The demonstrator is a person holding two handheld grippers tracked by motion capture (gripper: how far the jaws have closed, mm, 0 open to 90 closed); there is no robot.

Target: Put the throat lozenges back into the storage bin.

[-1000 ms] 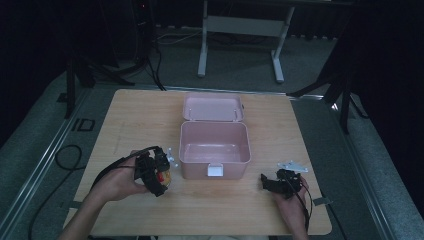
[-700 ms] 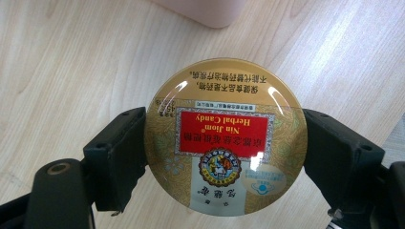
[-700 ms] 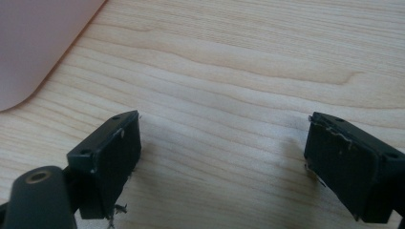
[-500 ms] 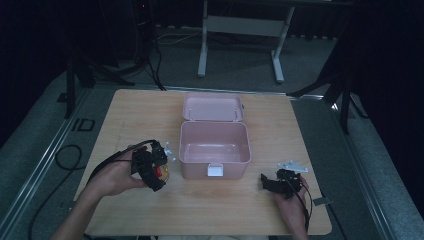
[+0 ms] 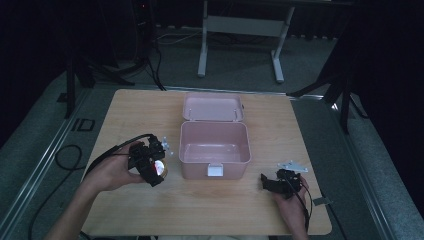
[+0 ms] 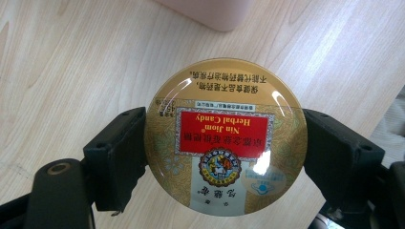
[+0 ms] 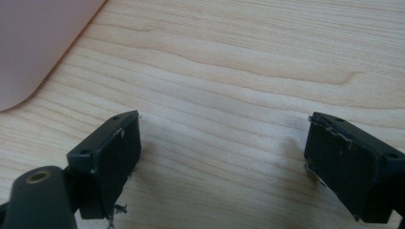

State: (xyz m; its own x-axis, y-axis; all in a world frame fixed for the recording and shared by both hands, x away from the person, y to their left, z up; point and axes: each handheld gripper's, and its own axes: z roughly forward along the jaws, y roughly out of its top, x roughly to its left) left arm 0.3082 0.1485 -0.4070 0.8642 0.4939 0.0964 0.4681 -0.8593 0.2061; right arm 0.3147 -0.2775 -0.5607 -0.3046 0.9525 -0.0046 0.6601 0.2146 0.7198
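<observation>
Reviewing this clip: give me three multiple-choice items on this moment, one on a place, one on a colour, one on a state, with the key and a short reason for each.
1. Where is the left gripper relative to the pink box?
A. Inside it
B. Beside its left wall, as the high view shows it
C. Behind its lid

2. What colour is the label panel on the round candy tin?
A. Red
B. Blue
C. Green

3. How does the right gripper stand?
A. Shut on the tin
B. Shut on the box latch
C. Open, with nothing between its jaws

Key: 1 B, the high view shows the gripper next to the box's left wall, outside it. 2 A, the left gripper view shows a red panel on the gold tin. 3 C, the right gripper view shows bare table between the jaws.
</observation>
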